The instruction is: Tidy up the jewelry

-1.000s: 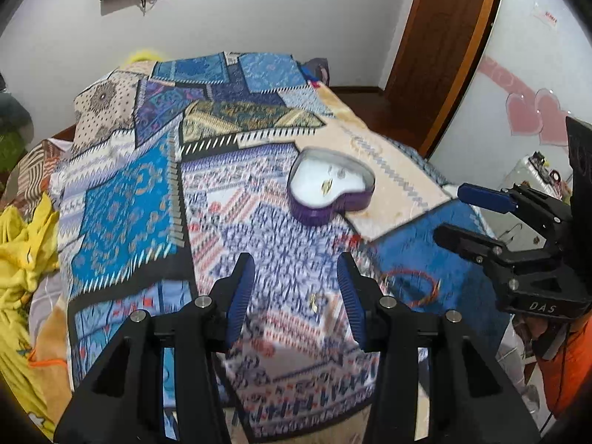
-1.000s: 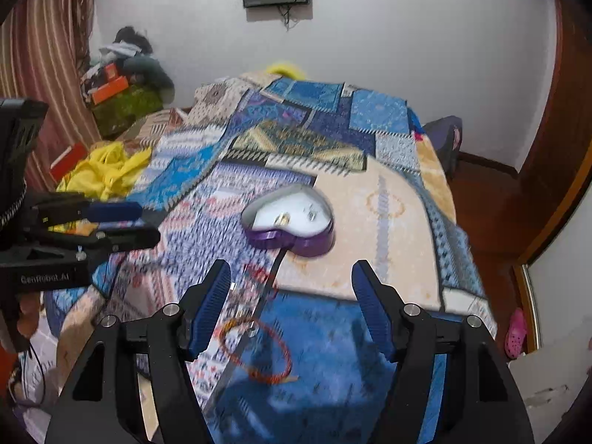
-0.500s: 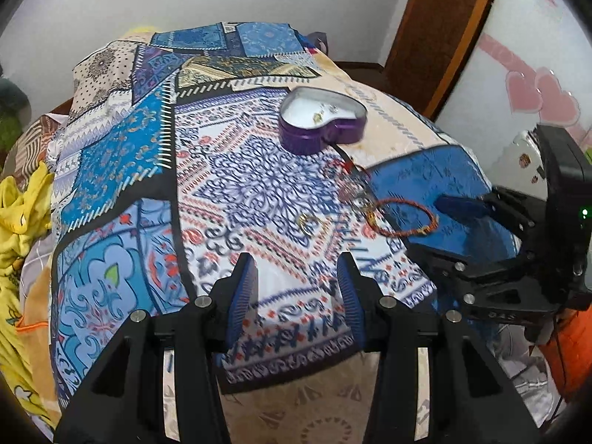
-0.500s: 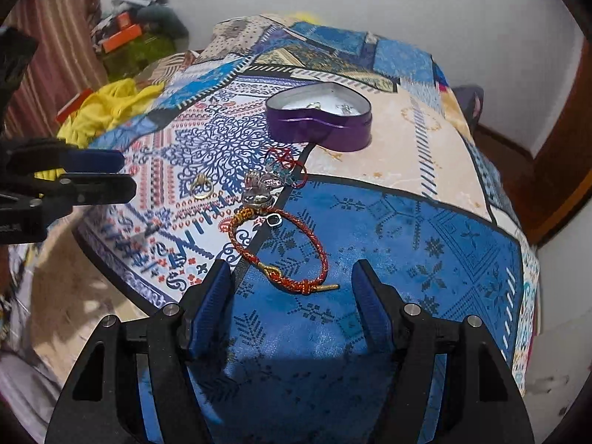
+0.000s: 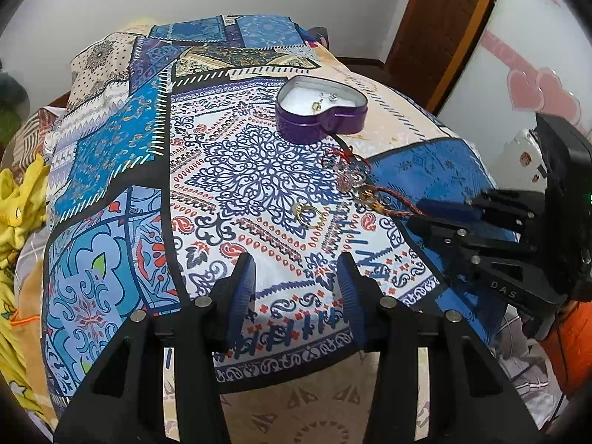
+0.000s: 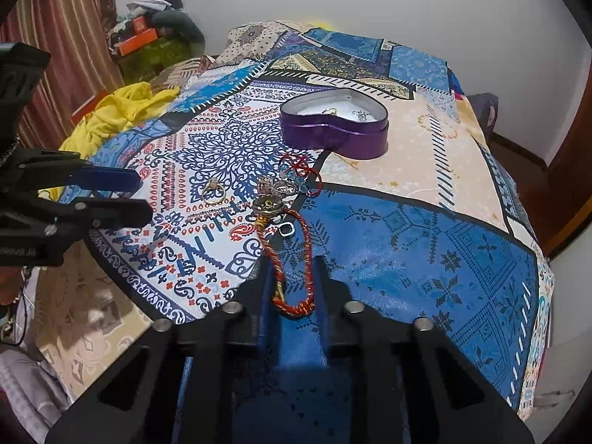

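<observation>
A few small pieces already lie in the heart-shaped tin [image 6: 335, 122]. The right hand-held gripper [image 6: 290, 288] pinches the red cord bracelet [image 6: 296, 259]; the left hand-held gripper [image 5: 296, 288] is spread, empty. Rings and charms [image 6: 275, 188] at the tin's seven o'clock await sorting.

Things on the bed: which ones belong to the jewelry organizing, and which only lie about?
For the job:
- purple heart tin, some pieces already inside
- red-orange braided bracelet, between the right gripper's fingers
- gold ring
- small cluster of rings and charms

Just lying about:
- yellow cloth
- patchwork bedspread
</observation>
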